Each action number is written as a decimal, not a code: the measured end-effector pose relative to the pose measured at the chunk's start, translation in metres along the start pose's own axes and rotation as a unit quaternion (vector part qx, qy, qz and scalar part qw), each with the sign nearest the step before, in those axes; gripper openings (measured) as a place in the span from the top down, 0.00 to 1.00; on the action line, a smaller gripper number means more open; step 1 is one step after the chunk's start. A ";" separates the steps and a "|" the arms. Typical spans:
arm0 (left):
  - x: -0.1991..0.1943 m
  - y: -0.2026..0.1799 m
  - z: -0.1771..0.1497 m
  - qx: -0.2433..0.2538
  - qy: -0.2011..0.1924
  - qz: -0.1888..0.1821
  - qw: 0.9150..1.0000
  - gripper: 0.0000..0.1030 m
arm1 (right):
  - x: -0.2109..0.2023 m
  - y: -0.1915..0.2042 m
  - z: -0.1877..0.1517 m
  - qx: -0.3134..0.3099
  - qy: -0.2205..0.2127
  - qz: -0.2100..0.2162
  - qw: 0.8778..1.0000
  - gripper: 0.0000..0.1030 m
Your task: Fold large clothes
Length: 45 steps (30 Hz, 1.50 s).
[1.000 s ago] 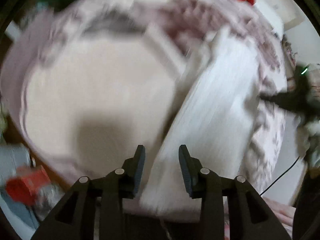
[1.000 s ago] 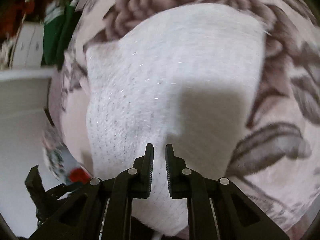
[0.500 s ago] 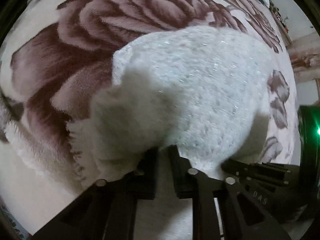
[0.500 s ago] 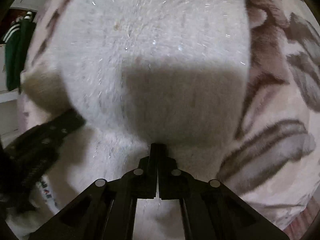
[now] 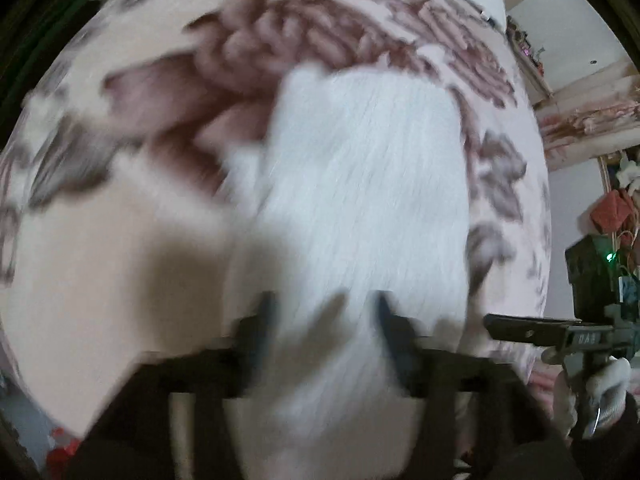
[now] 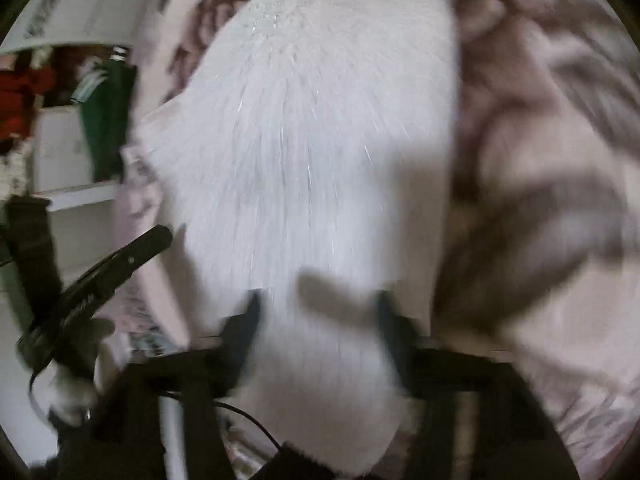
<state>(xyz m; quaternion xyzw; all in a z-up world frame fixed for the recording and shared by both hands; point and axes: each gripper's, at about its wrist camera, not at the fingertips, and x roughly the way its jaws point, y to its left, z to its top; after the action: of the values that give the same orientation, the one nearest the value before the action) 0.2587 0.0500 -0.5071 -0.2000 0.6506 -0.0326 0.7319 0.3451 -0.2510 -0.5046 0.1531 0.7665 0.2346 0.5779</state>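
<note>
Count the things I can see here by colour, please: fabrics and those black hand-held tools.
White fluffy knitted garment: 1
Pink blanket with brown flower print: 1
Green clothing with white stripes: 1
Black two-finger tools: 2, left tool and right tool
Total: 5

A fluffy white sweater [image 5: 360, 184] lies folded into a compact, roughly rectangular bundle on a pink blanket [image 5: 120, 260] printed with large brown flowers, its long pile flecked with glinting threads, near the blanket's front edge.
</note>
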 end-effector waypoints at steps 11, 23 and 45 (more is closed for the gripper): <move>0.079 0.094 -0.128 -0.110 0.116 -0.049 0.986 0.24 | 0.119 -0.107 -0.144 0.154 0.072 0.181 0.969 0.24; 0.052 0.039 -0.120 -0.035 0.110 -0.086 0.990 0.84 | 0.144 -0.084 -0.174 0.195 0.056 0.244 0.948 0.82; 0.005 0.029 0.143 -0.143 0.032 -0.198 0.969 0.81 | -0.046 -0.031 0.037 0.199 -0.048 0.346 0.916 0.84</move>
<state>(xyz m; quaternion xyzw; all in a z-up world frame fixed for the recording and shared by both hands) 0.3917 0.1110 -0.5114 -0.4265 0.6193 -0.0898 0.6531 0.3946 -0.2934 -0.4922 0.5318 0.6681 0.2548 0.4538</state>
